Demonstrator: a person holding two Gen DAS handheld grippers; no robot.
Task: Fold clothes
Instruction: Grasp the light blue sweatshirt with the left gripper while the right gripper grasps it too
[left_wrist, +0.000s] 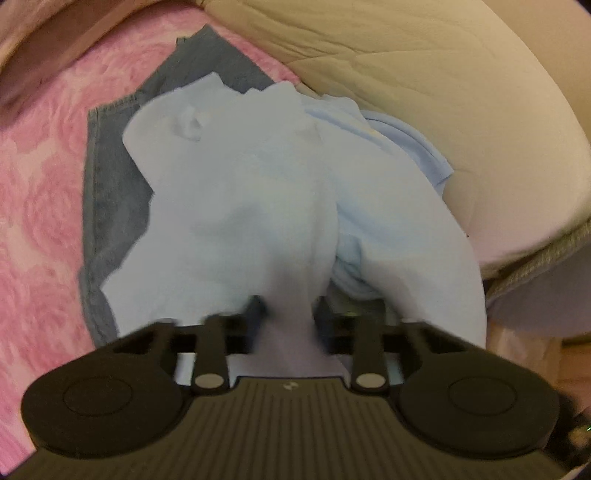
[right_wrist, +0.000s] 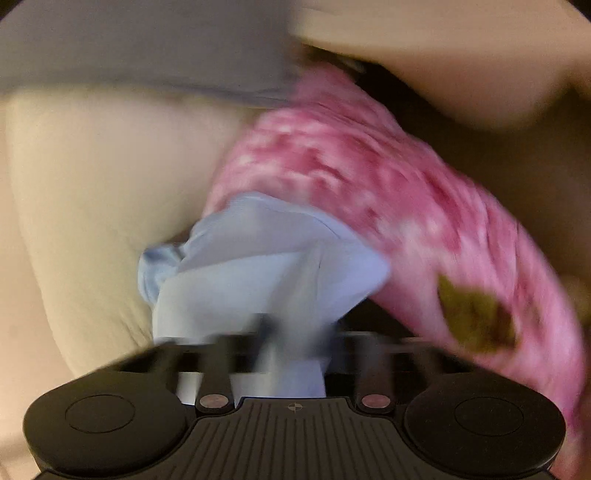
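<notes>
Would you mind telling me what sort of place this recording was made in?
Probably a bedroom, at a bed: a pink flowered bedspread covers the surface, a cream quilt is heaped beside it, and a pale blue garment lies over grey denim.

A bedroom at home is showing: a pink flowered bedspread (left_wrist: 40, 206) is lying left, a cream quilt (left_wrist: 424, 74) upper right.

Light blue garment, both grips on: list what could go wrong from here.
1. The light blue garment is bunched, not flat; each gripper, left gripper and right gripper, may pinch several layers, so lifting could keep it tangled.
2. It lies on the denim piece; that might get dragged across the pink bedspread.
3. The right wrist view is blurred, so that grip looks less certain and might slip.
</notes>
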